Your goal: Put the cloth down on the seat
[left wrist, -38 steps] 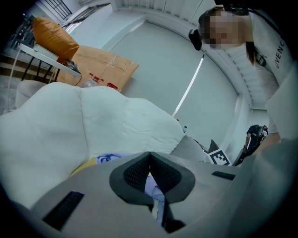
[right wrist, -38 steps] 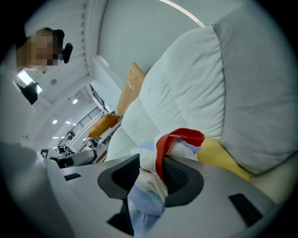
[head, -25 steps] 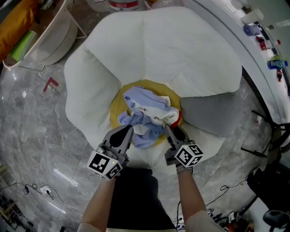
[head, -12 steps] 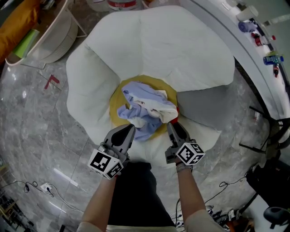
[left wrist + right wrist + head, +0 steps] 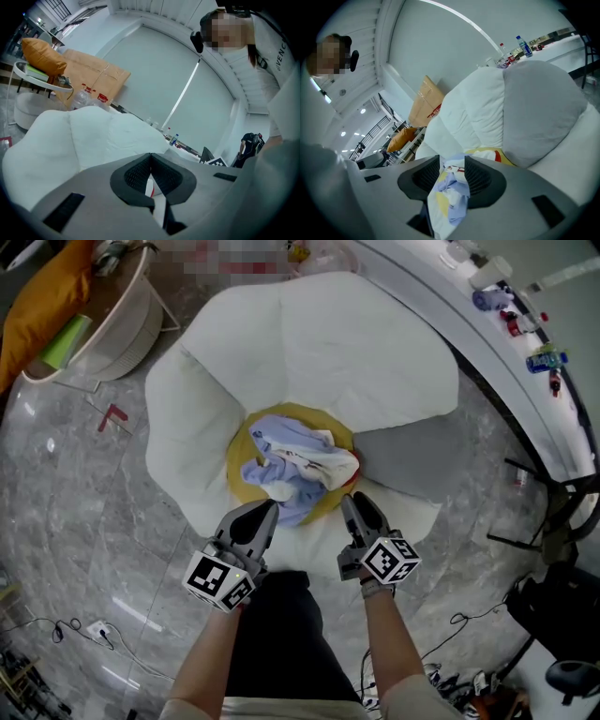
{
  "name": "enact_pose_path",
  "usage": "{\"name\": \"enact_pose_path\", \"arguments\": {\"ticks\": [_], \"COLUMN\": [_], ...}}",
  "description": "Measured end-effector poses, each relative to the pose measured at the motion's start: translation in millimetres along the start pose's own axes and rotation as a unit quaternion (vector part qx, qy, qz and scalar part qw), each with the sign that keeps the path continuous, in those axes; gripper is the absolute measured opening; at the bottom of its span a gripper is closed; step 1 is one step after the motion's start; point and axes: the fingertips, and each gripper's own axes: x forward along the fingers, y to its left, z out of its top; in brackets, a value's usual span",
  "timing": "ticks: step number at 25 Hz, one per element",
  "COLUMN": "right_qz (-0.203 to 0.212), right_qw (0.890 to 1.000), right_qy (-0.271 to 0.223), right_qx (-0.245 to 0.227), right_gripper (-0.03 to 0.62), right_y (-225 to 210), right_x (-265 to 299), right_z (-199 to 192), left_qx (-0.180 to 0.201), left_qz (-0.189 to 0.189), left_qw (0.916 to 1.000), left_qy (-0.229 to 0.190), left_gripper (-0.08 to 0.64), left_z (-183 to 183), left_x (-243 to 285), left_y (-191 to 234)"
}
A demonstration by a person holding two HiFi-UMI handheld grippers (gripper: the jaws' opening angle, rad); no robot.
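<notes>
Right gripper (image 5: 452,174) is clamped on the near edge of the crumpled pale-blue, white and yellow cloth (image 5: 298,465). Left gripper (image 5: 264,514), just to its left, has its jaws together. Beyond them the cloth's bulk lies on the round yellow centre cushion (image 5: 240,457) of the white petal-shaped padded seat (image 5: 366,343).

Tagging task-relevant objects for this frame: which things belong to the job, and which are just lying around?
Job:
- cloth, pinched in the right gripper
- yellow seat beneath it
- left gripper, jaws together

Lying about:
- orange cushion
- cardboard box
- bottles on the counter
- red mark on the floor
</notes>
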Motion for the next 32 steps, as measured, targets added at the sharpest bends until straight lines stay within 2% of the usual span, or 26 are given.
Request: {"name": "enact_pose_path", "arguments": {"ticks": [8, 15, 22, 32], "right_qz": [0.039, 0.064, 0.083, 0.148], "right_qw": [0.998, 0.996, 0.995, 0.986], "right_qy": [-0.038, -0.047, -0.039, -0.033], "right_qx": [-0.018, -0.036, -0.039, -0.062], "right_gripper": [0.117, 0.048, 0.034, 0.028], "right_y": [65.0, 108.4, 147.4, 231.2], "right_x": [-28.0, -44.8, -60.1, -97.1], "right_z": [53.2, 75.4, 87.5, 121.6], "left_qx": [0.002, 0.006, 0.011, 0.017], "left_qz": [-0.004, -0.010, -0.002, -0.019], "left_qw": [0.9999, 0.9999, 0.9998, 0.9994], "left_qy": [-0.012, -0.012, -0.019, -0.022], "left_gripper": [0.014, 0.014, 0.014, 0.014], "left_z": [47.8, 75.8, 108.4, 148.2], "left_x": [-11.3, -25.8, -41.6, -67.9], "left_y": [-34.2, -55.4, -70.2, -125.4]}}
